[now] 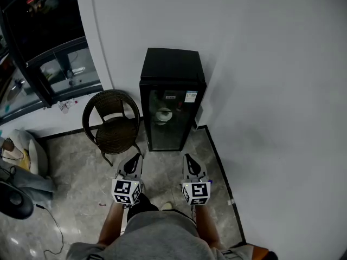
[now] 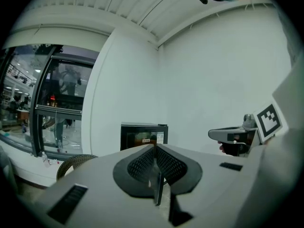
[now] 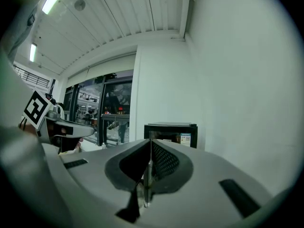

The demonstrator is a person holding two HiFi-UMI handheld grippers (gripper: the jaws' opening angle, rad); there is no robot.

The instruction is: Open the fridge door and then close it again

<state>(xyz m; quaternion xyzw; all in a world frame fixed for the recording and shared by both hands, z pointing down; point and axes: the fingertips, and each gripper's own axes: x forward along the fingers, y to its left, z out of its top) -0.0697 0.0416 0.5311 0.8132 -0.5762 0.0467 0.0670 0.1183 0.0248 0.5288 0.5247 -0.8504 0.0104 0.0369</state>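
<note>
In the head view, the fridge [image 1: 172,99] is standing at the upper centre of the frame, black, set against the white wall [image 1: 271,80] with its glass door [image 1: 166,119] lying shut. A dark wicker chair [image 1: 111,121] is sitting just beside it on the left, and a dark window [image 1: 43,42] is filling the upper left corner. At the lower centre the person is holding both tools out over the grey floor [image 1: 162,167] – the left gripper [image 1: 134,159] and the right gripper [image 1: 187,158] are pointing toward the fridge, side by side and well apart from it.

In the left gripper view, the jaws are pressing together at the lower centre with nothing between them. The fridge [image 2: 143,136] is showing just above their tips at the middle of the frame, the chair's rim [image 2: 73,163] is peeking in at the lower left, and the right gripper is reaching in from the right edge.

In the right gripper view, the jaws are likewise lying flat against each other, empty. The fridge [image 3: 171,132] is sitting just right of centre above them – far off – and the left gripper's marker cube [image 3: 37,107] is showing at the left edge.
</note>
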